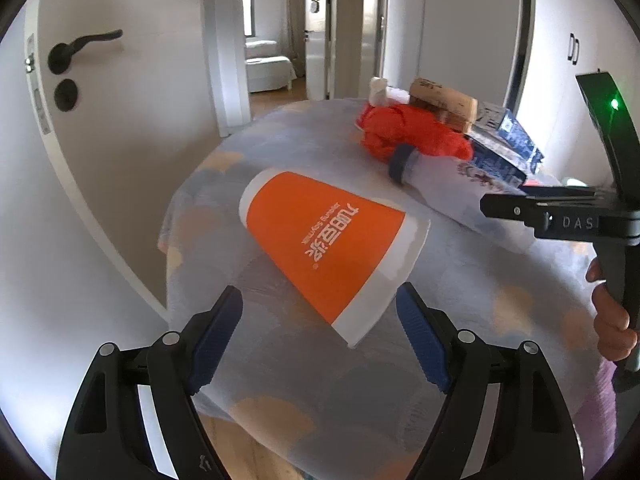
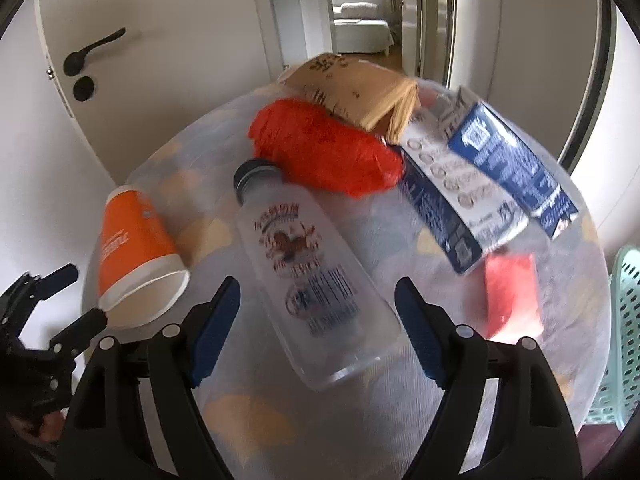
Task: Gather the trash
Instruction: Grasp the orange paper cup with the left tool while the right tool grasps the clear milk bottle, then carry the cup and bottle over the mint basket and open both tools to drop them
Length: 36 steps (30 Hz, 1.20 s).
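**Desk:** Where is the trash against your fingers?

**Operator:** My left gripper (image 1: 320, 332) stands spread wide, gripping nothing. The orange paper cup (image 1: 328, 248) lies on its side just ahead of the fingertips, its open rim toward me and nearly level with the right finger's tip. My right gripper (image 2: 318, 322) is spread too, pads touching nothing, with the clear plastic bottle (image 2: 308, 276) lying lengthwise between and ahead of its fingers, dark cap pointing away.

**Desk:** Edges and room?

**Operator:** The round table (image 1: 280, 360) falls away close to the left of the left fingers; a white door (image 1: 120, 120) stands beyond that edge. Bare cloth lies beneath both grippers. A pale green basket (image 2: 628, 340) sits off the table, right of the right fingers.

**Desk:** The count?

**Operator:** One cup, one bottle, one crumpled red bag (image 2: 324, 152) past the cap, one brown paper package (image 2: 352, 88) behind it, two blue-and-white cartons (image 2: 472, 184) ahead-right, one small red packet (image 2: 512, 292) beside the right finger.
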{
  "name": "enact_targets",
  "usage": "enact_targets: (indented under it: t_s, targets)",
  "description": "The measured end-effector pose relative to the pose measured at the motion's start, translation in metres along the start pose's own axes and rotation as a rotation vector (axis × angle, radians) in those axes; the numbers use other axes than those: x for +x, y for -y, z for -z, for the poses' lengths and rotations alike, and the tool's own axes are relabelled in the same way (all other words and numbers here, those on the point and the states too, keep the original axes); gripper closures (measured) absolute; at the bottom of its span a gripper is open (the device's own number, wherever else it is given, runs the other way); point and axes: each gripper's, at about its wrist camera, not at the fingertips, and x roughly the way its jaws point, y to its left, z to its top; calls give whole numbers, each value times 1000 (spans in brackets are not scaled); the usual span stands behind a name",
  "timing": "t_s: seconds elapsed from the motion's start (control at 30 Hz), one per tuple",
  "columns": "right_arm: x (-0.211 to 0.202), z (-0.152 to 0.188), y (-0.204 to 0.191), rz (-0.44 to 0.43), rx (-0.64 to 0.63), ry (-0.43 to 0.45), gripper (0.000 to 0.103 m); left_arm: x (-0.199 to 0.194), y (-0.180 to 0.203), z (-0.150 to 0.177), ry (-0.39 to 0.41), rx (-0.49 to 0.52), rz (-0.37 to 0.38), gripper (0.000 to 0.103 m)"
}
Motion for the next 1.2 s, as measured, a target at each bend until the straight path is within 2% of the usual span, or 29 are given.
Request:
enact_targets:
  t_s: [0.1, 0.3, 0.37, 0.43, 0.5, 0.63, 0.73, 0.97, 1.2]
  targets:
    - [15, -10, 1, 8, 0, -13, 25, 6, 1, -3, 5, 0, -31, 24]
    - [40, -21, -14, 6, -18, -25, 27, 13, -22, -6, 13, -88, -66, 26]
    - [44, -23, -17, 1, -28, -22, 38, 18, -32, -7, 9, -121, -81, 37]
    - [38, -19, -21, -14, -28, -6, 45, 22, -39, -7, -6, -143, -74, 71]
    - [36, -17, -27, 1, -37, 9, 48, 25, -46, -7, -22, -171, -63, 83]
    - [18, -4, -24, 21, -47, 46, 50, 23, -53, -11, 4, -182, -74, 97]
    - [2, 4, -25, 18, -29, 73, 51, 15, -53, -18, 42, -180, -65, 102]
    - [-39, 12, -10, 2, 32, 151, 51, -14, -33, -43, 131, -162, 17, 102]
    - [-94, 15, 16, 43, 100, 253, 51, -40, 15, -71, 215, -93, 118, 102]
